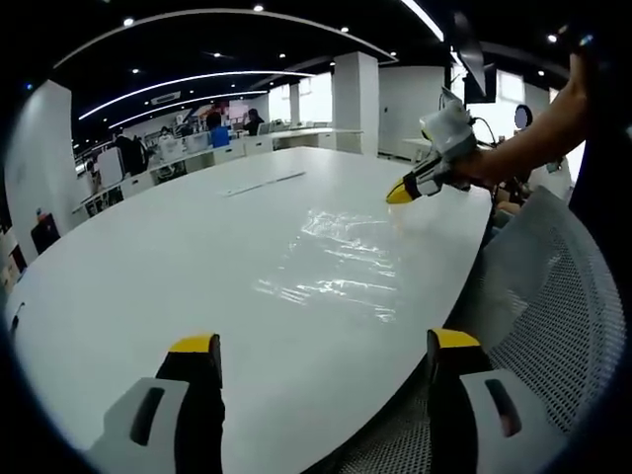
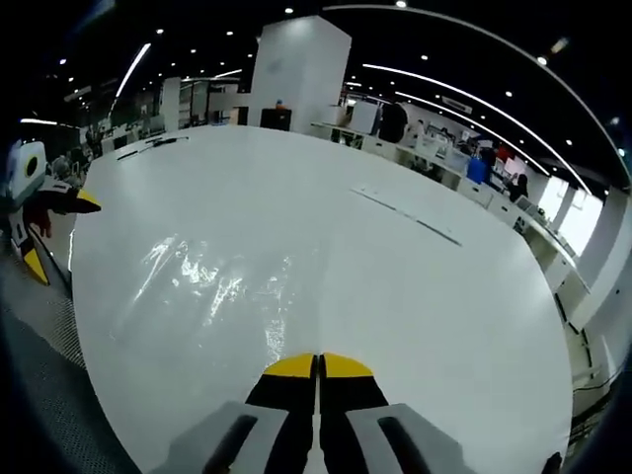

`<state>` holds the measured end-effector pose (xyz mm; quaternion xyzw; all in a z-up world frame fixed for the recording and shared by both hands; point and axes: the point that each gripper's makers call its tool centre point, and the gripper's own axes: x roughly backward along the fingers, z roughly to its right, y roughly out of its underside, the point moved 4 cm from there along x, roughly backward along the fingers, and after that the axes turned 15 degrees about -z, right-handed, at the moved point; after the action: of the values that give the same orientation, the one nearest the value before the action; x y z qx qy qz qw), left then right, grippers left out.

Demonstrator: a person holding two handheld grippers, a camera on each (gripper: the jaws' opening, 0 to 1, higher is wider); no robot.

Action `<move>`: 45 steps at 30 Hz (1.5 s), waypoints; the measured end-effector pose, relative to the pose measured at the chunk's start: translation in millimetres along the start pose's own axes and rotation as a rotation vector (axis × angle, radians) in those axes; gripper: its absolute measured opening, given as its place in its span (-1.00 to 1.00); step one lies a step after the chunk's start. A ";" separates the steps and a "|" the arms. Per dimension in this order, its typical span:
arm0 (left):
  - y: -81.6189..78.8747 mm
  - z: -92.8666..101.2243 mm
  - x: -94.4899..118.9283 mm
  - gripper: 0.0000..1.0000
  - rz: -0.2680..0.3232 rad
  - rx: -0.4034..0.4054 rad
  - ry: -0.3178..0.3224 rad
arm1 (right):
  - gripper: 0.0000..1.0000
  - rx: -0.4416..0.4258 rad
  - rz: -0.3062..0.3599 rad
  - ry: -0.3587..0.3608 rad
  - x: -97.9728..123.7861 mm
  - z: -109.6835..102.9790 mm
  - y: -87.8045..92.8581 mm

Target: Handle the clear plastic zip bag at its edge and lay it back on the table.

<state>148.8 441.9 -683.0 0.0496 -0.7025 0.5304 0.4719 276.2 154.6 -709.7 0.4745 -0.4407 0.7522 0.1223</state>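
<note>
You are working in a large open-plan office: the long white table point(image 1: 178, 257) in front of you sits in a wide hall with a dark ceiling point(image 1: 247, 44) crossed by curved strip lights point(image 1: 197, 79) and dotted with spot lamps. Behind it you can see rows of white desks point(image 1: 197, 158) with seated people point(image 1: 215, 128), square white pillars point(image 2: 296, 69) and bright windows point(image 1: 513, 114) along the far wall. A grey mesh office chair point(image 1: 553, 286) stands just beside the table edge near you.
</note>
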 end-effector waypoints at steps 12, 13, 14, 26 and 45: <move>-12.9 -4.5 4.8 0.71 0.006 -0.020 0.001 | -1.00 0.033 0.037 -0.007 16.4 -7.9 -8.8; -14.2 -4.5 4.9 0.69 0.003 -0.023 0.005 | -1.00 0.033 0.043 -0.010 18.2 -8.8 -9.9; -17.1 -4.2 5.1 0.68 0.003 -0.030 0.010 | -1.00 0.032 0.045 -0.012 19.0 -9.4 -10.4; -47.6 -8.7 8.9 0.66 0.015 -0.087 0.038 | -1.00 0.075 0.076 -0.023 32.3 -16.3 -18.6; -83.0 -17.1 3.1 0.57 -0.033 -0.177 0.088 | -1.00 0.158 0.119 -0.026 46.7 -28.8 -26.8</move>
<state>204.8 420.8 -622.9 -0.0042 -0.7243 0.4602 0.5135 250.6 181.7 -661.3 0.4654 -0.4087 0.7843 0.0339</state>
